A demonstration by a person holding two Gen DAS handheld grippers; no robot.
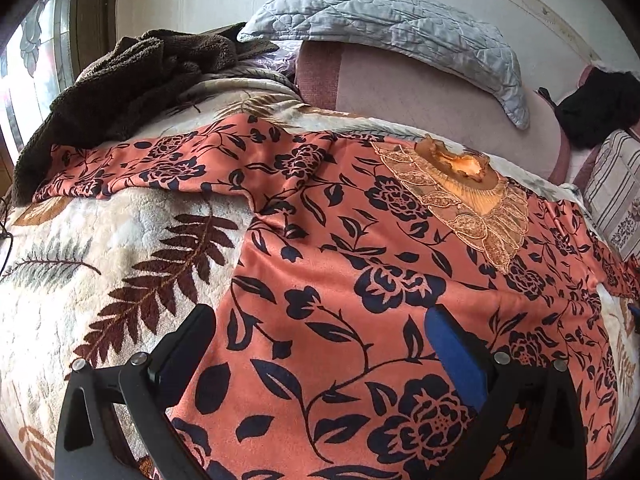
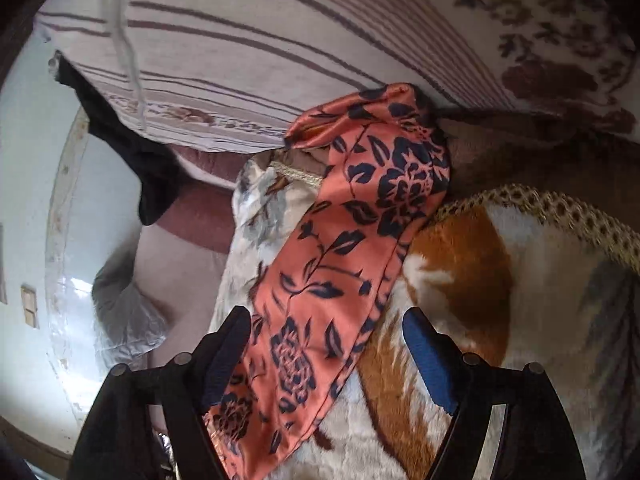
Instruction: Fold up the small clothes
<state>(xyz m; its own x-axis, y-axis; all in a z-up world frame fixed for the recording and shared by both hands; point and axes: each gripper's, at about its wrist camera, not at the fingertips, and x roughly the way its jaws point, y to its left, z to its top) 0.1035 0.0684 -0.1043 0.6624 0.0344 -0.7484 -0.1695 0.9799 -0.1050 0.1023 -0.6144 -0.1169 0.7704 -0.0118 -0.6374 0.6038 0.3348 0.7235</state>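
Observation:
An orange top with dark blue flowers [image 1: 360, 264] lies spread flat on a fleece blanket with a leaf pattern [image 1: 100, 248]. Its lace collar [image 1: 464, 196] is at the far right, and one sleeve [image 1: 132, 164] stretches to the left. My left gripper [image 1: 320, 332] is open over the top's lower left edge, holding nothing. In the right wrist view the other sleeve [image 2: 340, 264] runs away from me toward a striped pillow [image 2: 240, 40]. My right gripper [image 2: 326, 340] is open with the sleeve lying between its fingers.
A brown towel [image 1: 120, 80] lies heaped at the far left of the bed. A grey quilted pillow [image 1: 400, 28] rests on a pink headboard cushion [image 1: 420, 92]. A black garment [image 1: 600, 104] lies at the far right. The blanket has a braided edge [image 2: 560, 204].

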